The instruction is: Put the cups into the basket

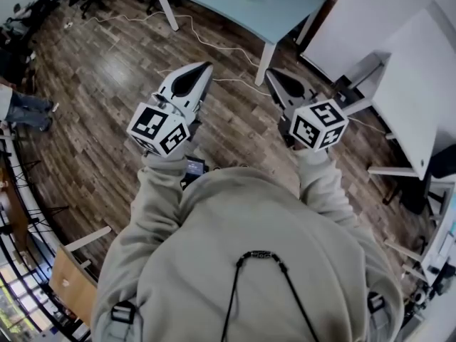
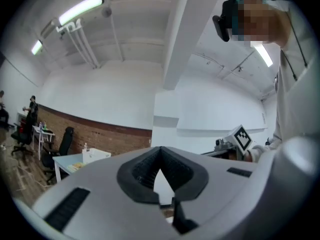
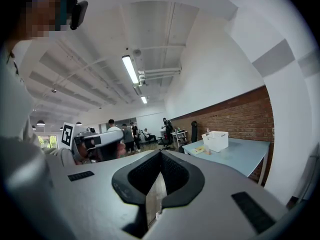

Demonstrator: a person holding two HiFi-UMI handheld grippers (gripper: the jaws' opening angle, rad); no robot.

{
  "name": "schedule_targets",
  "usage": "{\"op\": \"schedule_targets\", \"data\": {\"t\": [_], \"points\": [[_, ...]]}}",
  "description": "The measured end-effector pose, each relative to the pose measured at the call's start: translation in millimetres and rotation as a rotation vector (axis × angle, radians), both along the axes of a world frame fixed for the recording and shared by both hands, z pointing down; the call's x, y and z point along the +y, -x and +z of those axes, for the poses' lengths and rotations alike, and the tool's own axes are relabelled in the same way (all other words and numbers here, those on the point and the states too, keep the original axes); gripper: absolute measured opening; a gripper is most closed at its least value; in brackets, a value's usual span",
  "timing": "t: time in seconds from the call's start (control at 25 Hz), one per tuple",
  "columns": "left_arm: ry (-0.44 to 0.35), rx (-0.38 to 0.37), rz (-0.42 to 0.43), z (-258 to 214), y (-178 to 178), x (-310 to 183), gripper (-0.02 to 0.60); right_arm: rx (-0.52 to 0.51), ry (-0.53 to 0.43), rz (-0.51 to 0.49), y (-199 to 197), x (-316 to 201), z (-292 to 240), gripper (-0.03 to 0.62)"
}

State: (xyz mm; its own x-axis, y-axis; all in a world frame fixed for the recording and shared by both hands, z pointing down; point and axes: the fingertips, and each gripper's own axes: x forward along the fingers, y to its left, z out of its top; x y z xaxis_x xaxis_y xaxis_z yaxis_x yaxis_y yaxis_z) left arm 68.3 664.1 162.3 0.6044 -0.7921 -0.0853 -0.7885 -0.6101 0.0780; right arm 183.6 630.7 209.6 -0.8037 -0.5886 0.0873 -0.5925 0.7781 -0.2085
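Left gripper (image 1: pixel 205 68): pads clenched tip to tip with nothing between them. It is held raised before the chest, likely a carrying pose, since no work surface is within reach. Right gripper (image 1: pixel 271 74): likewise pinched closed and empty, raised alongside, apart from the left. Table (image 1: pixel 271 6): well ahead across the floor. Basket (image 3: pixel 215 140): white, toward the table's far edge. Cups: none identifiable. Small items (image 3: pixel 202 150) just beside the basket are too small to tell, and are well apart from both sets of fingers.

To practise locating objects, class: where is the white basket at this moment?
In the right gripper view, the white basket sits on the light blue table at the right, in front of the brick wall.
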Motion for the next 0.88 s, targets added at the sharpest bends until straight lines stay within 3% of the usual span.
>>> {"op": "schedule_targets", "data": {"t": [0.08, 0.48, 0.88], "points": [[-0.034, 0.025, -0.025, -7, -4, 1, -0.005, -0.005, -0.011, -0.020, -9, 5, 2, 0.012], [-0.003, 0.026, -0.033, -13, -29, -10, -0.005, -0.046, -0.003, -0.019, -60, 1, 13, 0.012], [0.029, 0.103, -0.015, 0, 1, -79, -0.004, 0.025, 0.013, 0.013, -42, -52, 26, 0.012]]}}
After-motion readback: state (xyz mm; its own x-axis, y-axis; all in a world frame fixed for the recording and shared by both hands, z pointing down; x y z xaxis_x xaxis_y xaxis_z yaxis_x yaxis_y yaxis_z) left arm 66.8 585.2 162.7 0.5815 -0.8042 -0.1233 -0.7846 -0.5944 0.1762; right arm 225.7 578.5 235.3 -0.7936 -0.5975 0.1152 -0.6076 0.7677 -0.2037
